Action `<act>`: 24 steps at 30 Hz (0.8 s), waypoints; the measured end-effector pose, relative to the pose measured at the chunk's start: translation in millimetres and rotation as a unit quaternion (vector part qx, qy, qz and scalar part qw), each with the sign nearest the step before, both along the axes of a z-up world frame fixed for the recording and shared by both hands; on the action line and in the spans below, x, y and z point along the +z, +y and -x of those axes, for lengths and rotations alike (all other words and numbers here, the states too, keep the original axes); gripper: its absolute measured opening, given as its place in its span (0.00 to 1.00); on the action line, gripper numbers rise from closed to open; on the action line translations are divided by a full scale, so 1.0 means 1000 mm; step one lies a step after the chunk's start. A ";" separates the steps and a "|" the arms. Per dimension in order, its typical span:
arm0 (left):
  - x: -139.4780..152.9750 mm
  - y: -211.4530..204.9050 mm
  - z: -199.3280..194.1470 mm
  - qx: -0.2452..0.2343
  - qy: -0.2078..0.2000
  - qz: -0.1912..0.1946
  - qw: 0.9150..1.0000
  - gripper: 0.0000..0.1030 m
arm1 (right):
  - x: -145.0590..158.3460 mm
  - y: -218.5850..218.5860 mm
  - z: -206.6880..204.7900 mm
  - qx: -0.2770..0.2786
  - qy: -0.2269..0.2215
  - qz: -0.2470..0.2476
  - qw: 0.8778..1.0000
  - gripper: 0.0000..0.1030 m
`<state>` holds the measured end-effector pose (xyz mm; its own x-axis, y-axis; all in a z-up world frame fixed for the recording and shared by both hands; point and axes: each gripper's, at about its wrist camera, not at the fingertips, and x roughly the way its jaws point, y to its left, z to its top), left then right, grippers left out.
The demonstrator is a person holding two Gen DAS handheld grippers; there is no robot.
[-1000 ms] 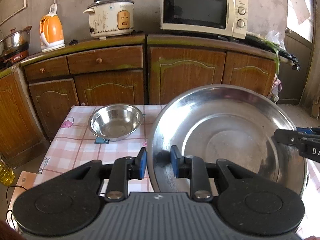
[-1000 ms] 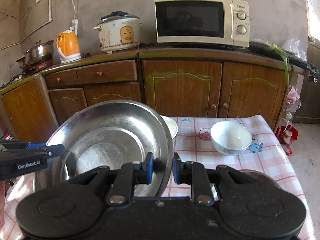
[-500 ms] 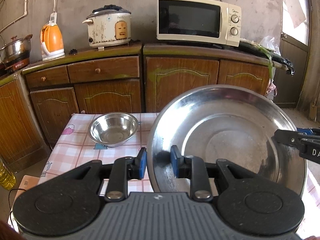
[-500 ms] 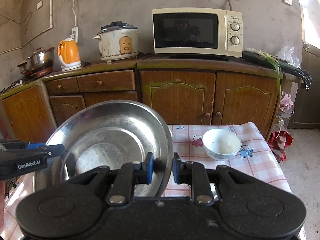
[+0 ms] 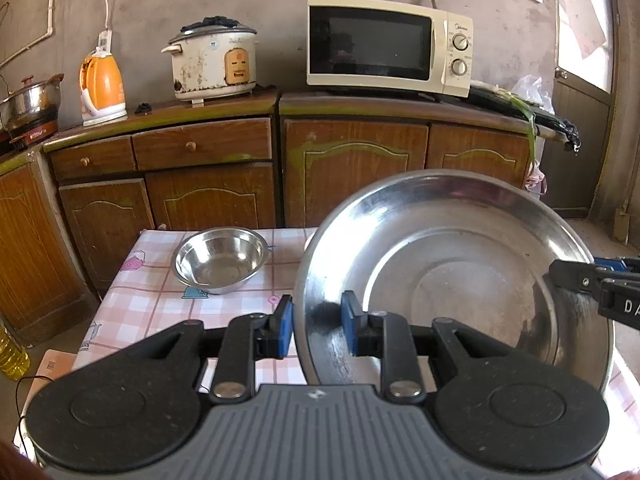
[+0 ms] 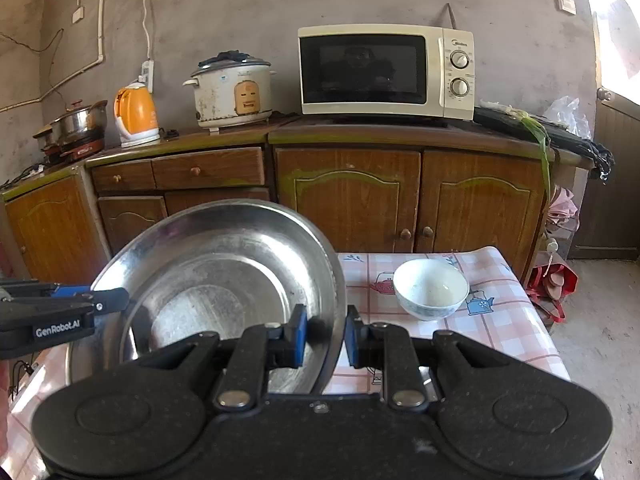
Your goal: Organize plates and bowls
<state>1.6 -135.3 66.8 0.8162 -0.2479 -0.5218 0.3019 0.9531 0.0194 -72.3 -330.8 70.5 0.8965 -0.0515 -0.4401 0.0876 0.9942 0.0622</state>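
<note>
your left gripper (image 5: 316, 326) clamped on round shiny steel basin (image 5: 460, 276) rim, your right gripper (image 6: 326, 334) clamped on opposite rim, small steel bowl (image 5: 220, 260) and white ceramic bowl (image 6: 431, 289) on checked tablecloth (image 6: 508, 320)

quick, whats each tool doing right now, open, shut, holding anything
Left tool: shut on the rim of the large steel plate.
Right tool: shut on the opposite rim of the same plate.

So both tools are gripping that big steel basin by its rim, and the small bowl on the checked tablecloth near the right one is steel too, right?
Not quite. The small bowl near the right tool is white ceramic, as the right wrist view shows. The rest holds: both it and the left tool clamp the rim of the large round stainless steel basin, above the pink checked tablecloth.
</note>
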 end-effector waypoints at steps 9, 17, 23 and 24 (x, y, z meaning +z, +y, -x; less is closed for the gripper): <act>-0.003 -0.003 0.008 -0.003 0.003 0.005 1.000 0.26 | 0.000 -0.003 0.009 -0.007 -0.001 0.002 1.000 0.25; -0.004 -0.006 0.014 -0.006 0.002 0.006 1.000 0.26 | -0.002 -0.008 0.018 -0.012 -0.001 -0.002 1.000 0.25; -0.004 -0.006 0.016 -0.007 0.000 0.006 1.000 0.26 | -0.002 -0.010 0.022 -0.014 -0.003 -0.003 1.000 0.25; -0.005 -0.006 0.017 -0.007 0.000 0.005 1.000 0.26 | -0.002 -0.010 0.022 -0.015 -0.003 -0.004 1.000 0.25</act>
